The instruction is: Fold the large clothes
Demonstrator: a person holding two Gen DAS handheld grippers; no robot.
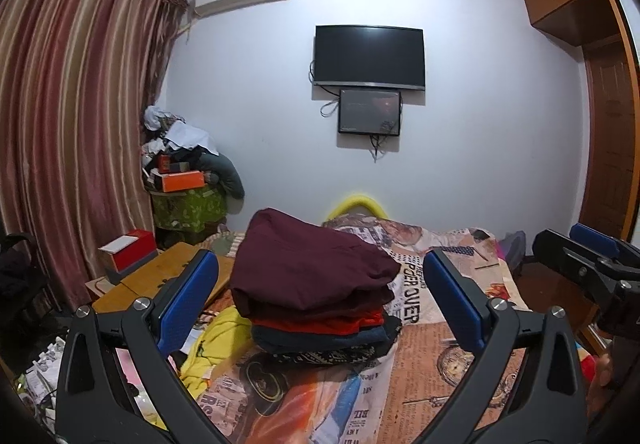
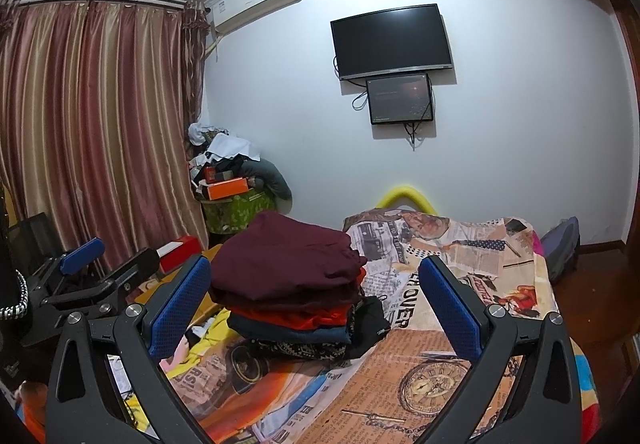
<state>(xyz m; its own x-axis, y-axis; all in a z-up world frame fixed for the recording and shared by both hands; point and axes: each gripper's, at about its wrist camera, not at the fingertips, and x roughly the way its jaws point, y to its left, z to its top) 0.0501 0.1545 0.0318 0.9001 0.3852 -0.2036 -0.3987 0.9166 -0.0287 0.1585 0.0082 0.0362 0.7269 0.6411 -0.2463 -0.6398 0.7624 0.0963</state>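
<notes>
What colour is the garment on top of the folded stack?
Dark maroon; the top garment shows best in the left wrist view.

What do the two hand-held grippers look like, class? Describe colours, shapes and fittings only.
Both look alike. The left hand-held gripper has two black angular fingers with triangular cut-outs, silver round bolts at the joints, and blue textured pads on the inner faces. The right hand-held gripper shows the same. No cables or markings are visible.

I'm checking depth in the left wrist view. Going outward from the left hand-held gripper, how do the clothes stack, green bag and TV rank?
1. Clothes stack, straight ahead on the bed between the open fingers of the left hand-held gripper.
2. Green bag, left corner by the curtain.
3. TV, high on the far wall.
</notes>
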